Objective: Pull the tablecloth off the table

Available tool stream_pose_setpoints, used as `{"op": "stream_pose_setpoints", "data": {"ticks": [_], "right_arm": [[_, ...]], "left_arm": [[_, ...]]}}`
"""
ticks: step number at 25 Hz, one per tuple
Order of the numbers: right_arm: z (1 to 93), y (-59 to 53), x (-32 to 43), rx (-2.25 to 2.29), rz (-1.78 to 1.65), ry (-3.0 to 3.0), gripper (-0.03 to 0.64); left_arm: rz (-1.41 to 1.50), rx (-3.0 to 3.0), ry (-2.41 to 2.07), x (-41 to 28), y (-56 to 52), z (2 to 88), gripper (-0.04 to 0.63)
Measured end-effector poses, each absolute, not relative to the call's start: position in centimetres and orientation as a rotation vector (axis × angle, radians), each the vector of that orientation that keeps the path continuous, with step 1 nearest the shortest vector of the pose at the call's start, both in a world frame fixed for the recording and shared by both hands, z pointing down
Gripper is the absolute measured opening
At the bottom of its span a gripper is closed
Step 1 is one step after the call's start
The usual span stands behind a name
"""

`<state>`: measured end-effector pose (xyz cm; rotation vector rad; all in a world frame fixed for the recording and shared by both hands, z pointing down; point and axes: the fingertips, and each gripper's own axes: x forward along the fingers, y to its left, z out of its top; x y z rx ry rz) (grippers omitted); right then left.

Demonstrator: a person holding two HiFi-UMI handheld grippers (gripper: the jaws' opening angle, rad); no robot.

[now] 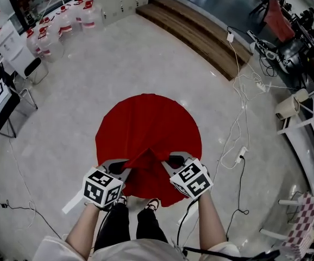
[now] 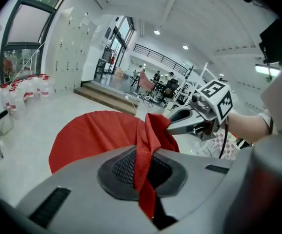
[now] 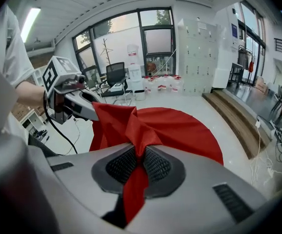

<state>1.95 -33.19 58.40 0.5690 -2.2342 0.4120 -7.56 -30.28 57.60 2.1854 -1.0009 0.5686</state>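
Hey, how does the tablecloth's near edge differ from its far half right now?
The near edge is lifted and bunched into folds; the far half lies flat and smooth. The near edge is pinched by the left gripper and the right gripper; nothing touches the far half. Both are the same plain red.

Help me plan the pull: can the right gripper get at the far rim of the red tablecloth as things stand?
Probably not. The right gripper is shut on a bunched fold of the tablecloth at its near edge, and the far rim lies across the whole cloth; it would likely have to let go first.
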Motion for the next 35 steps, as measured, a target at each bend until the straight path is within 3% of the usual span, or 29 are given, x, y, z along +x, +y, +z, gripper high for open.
{"op": "stream_pose_setpoints", "data": {"ticks": [11, 20, 28, 35], "right_arm": [[60.5, -34.7, 0.9, 0.473, 0.308, -2.174, 0.291], [58.3, -35.9, 4.4, 0.408, 0.348, -2.196, 0.316], [60.6, -36.7, -1.2, 0.129, 0.177, -2.158, 0.359], [65.5, -35.9, -0.9, -0.085, 0.150, -1.878, 0.349]], "left_arm": [[0.601, 2.253, -1.003, -8.1, -30.2, 56.7, 0.020], [0.566, 2.198, -1.009, -8.9, -30.6, 57.3, 0.020], [0.569, 2.176, -0.998, -9.0, -30.6, 57.4, 0.020], [0.616, 2.210, -1.029, -9.0, -30.7, 56.7, 0.020]]}}
